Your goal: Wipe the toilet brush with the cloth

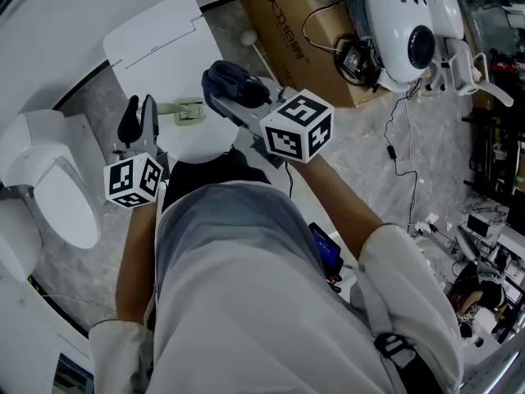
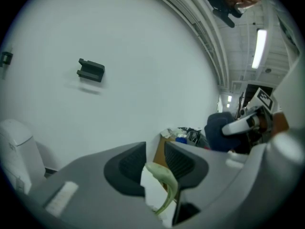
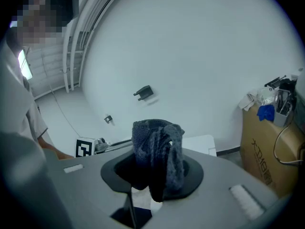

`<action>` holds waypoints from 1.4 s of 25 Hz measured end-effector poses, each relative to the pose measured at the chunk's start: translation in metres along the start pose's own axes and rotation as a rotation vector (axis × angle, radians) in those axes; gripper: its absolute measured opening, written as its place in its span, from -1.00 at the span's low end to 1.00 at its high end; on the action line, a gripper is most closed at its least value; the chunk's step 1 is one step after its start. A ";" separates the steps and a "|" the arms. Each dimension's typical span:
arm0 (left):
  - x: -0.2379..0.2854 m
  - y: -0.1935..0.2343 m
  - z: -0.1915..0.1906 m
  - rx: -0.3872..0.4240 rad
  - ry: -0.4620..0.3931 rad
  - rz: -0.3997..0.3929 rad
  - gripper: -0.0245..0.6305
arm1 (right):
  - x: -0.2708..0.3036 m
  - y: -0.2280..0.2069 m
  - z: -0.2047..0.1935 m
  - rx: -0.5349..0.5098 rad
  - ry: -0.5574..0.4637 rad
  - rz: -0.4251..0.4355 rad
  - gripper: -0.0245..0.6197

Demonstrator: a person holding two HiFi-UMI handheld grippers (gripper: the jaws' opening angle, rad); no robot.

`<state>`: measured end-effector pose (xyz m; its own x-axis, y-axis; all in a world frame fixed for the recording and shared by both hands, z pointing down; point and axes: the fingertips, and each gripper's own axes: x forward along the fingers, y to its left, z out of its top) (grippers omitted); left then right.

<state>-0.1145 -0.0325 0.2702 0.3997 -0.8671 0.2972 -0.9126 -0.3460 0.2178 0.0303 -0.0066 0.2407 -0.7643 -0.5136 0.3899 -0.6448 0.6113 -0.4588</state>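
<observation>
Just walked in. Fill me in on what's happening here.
A person stands by a white toilet with a gripper in each hand. The left gripper is shut on what looks like the pale green and white toilet brush. The right gripper is shut on a bunched dark blue-grey cloth. In the head view the cloth sits close beside the brush's green part, but whether they touch cannot be told.
</observation>
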 end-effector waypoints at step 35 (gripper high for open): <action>-0.124 -0.063 0.073 -0.007 -0.163 0.112 -0.93 | -0.084 0.031 0.020 -0.241 -0.141 -0.055 -0.60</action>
<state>-0.1127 0.0709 0.1512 0.2763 -0.9467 0.1655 -0.9496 -0.2424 0.1990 0.0743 0.0438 0.1778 -0.7318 -0.6185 0.2863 -0.6791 0.6970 -0.2301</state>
